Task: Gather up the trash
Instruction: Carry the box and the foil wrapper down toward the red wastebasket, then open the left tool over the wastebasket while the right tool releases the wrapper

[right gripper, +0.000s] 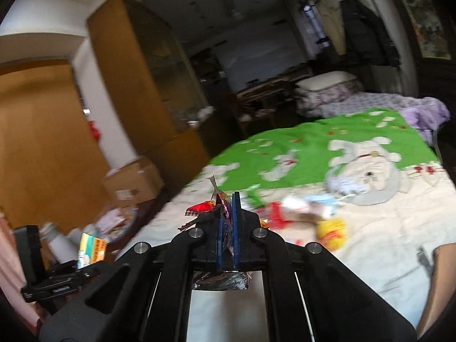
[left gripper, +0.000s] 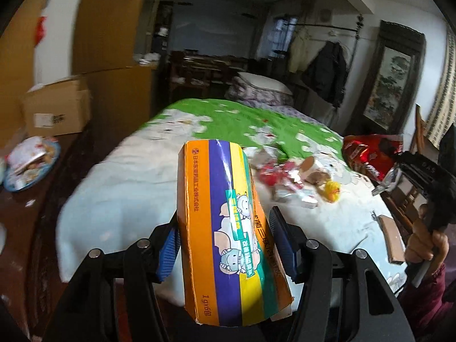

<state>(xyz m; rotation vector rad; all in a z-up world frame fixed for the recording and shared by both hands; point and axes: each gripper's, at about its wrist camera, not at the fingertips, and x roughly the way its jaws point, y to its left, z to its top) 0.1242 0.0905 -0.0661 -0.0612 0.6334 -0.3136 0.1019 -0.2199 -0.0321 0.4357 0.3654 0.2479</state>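
Above the near end of the bed [left gripper: 119,171]: left gripper [left gripper: 225,245] clamped on an orange-and-purple carton [left gripper: 216,228]; right gripper [right gripper: 228,222] closed on a foil wrapper [right gripper: 222,208]. Mid-bed: loose pile of wrappers [left gripper: 287,176], with a yellow wrapper [right gripper: 332,232] at its near edge.

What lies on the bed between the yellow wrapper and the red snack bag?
In the left wrist view, only bare pale sheet separates the yellow wrapper from the red snack bag.
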